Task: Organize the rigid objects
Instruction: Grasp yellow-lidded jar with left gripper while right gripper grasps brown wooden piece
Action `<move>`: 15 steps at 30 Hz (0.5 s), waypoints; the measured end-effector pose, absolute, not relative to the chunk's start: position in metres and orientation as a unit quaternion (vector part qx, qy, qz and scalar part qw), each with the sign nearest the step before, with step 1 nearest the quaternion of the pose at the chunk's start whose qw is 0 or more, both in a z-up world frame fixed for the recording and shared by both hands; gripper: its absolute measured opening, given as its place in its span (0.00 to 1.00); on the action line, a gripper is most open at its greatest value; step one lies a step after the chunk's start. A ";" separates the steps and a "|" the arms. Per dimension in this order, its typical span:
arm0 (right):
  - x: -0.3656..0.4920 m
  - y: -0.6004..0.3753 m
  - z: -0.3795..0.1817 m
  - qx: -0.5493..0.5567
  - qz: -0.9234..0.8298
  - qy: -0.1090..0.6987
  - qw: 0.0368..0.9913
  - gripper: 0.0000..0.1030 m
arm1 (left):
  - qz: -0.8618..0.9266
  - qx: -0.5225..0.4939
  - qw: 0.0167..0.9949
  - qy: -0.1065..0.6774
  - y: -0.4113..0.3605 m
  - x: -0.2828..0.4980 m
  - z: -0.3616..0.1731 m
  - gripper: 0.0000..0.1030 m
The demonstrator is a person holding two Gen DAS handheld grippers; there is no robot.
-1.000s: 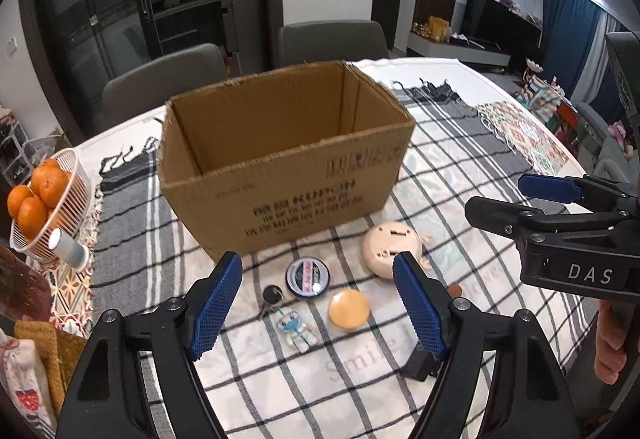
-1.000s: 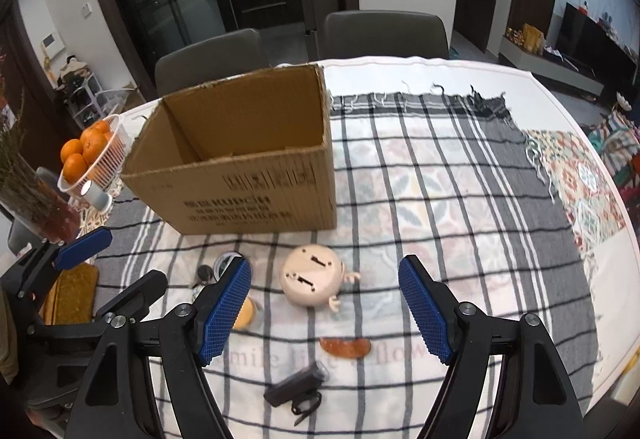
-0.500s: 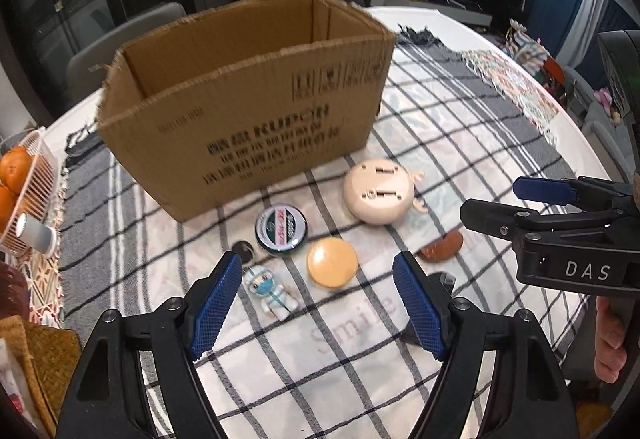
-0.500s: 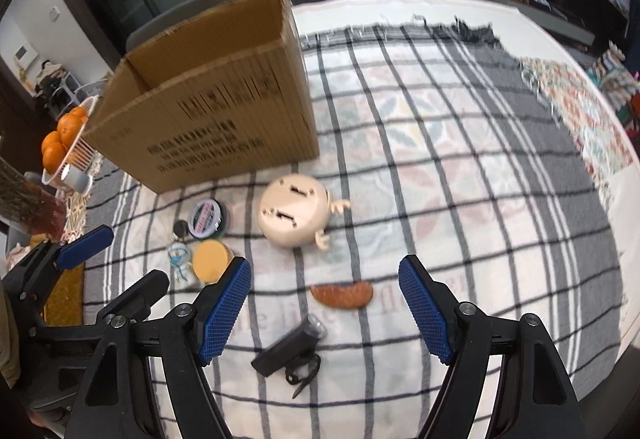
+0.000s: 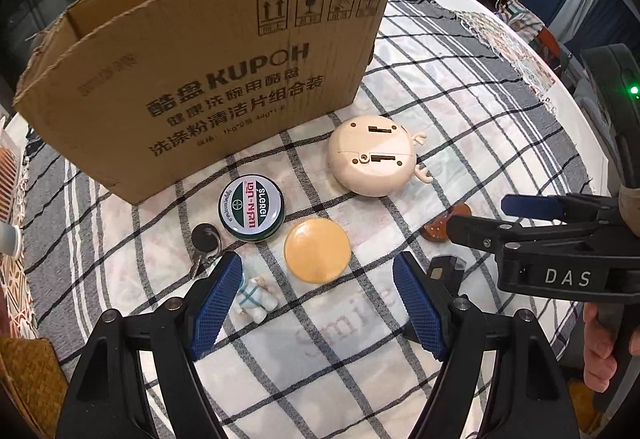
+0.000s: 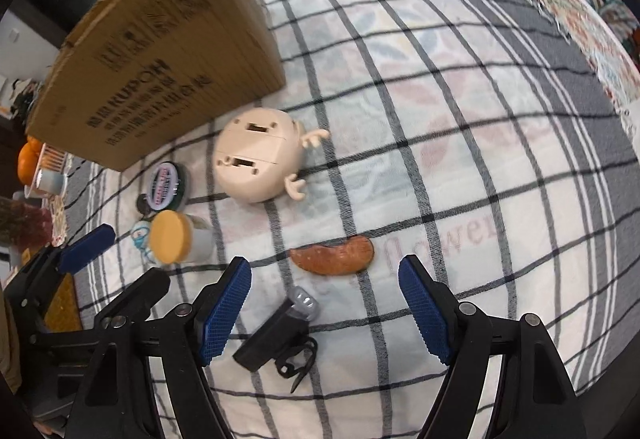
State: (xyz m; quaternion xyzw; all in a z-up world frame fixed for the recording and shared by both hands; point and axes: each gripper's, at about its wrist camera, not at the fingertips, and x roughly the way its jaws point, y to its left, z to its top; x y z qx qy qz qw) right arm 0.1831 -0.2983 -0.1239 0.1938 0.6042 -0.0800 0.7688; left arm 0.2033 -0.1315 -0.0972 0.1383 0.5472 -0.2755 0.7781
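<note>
An open cardboard box [image 5: 192, 79] stands on the checked cloth; it also shows in the right wrist view [image 6: 152, 71]. In front of it lie a beige round toy [image 5: 372, 161], a green tin [image 5: 251, 208], an orange-lidded jar [image 5: 317, 250], a key fob [image 5: 205, 239], a small figurine [image 5: 256, 299], a brown wedge [image 6: 334, 254] and a black bike light [image 6: 280, 331]. My left gripper [image 5: 316, 305] is open, low over the cloth just in front of the jar. My right gripper [image 6: 324, 313] is open above the bike light and wedge.
A basket of oranges [image 6: 30, 159] and a white cup [image 6: 50, 179] sit left of the box. A patterned mat [image 6: 592, 23] lies at the far right. The table edge curves close at the right.
Both grippers have moved forward and down toward the small objects. Nothing has been gripped; both stay open.
</note>
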 end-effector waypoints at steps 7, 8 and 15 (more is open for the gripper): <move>0.187 -0.303 -0.142 0.205 -0.085 0.620 0.753 0.75 | -0.272 0.138 0.766 0.566 -0.138 0.214 -0.109 0.75; 0.187 -0.303 -0.144 0.206 -0.086 0.621 0.751 0.75 | -0.273 0.135 0.764 0.569 -0.139 0.216 -0.111 0.75; 0.190 -0.301 -0.155 0.211 -0.087 0.628 0.744 0.75 | -0.268 0.125 0.758 0.582 -0.140 0.220 -0.119 0.75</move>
